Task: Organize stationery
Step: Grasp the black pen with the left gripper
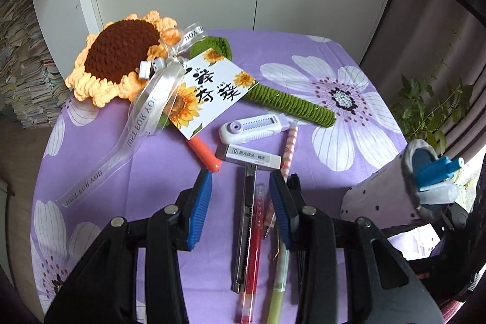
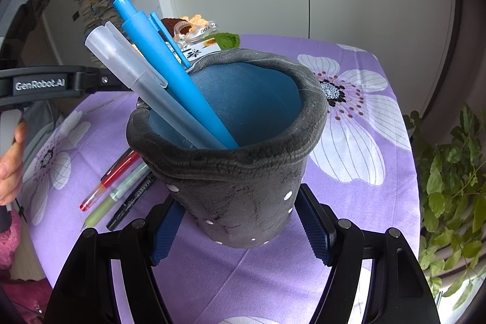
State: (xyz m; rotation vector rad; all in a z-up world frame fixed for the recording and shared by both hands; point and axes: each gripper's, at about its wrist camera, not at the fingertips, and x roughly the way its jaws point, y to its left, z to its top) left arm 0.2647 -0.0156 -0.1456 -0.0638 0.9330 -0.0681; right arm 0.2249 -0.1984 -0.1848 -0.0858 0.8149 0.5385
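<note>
My right gripper (image 2: 240, 230) is shut on a grey felt pen holder (image 2: 243, 193) with a blue lining; a blue pen (image 2: 170, 69) and a frosted clear pen (image 2: 142, 78) stand in it. The holder (image 1: 385, 190) is tilted at the right of the left wrist view. My left gripper (image 1: 240, 190) is open above the purple cloth, over a utility knife (image 1: 247, 220), a red pen (image 1: 255, 248) and a green pen (image 1: 278, 284). Beyond its tips lie a white eraser (image 1: 249, 157), a checked pen (image 1: 288, 148), an orange pen (image 1: 203, 154) and a lilac correction tape (image 1: 252, 126).
A crocheted sunflower (image 1: 121, 56) with ribbon, card (image 1: 209, 93) and green stem (image 1: 291, 105) lies at the back of the table (image 1: 303, 50). A black marker (image 2: 130, 202) lies beside the holder. A potted plant (image 2: 449, 190) stands right of the table. White cupboards stand behind.
</note>
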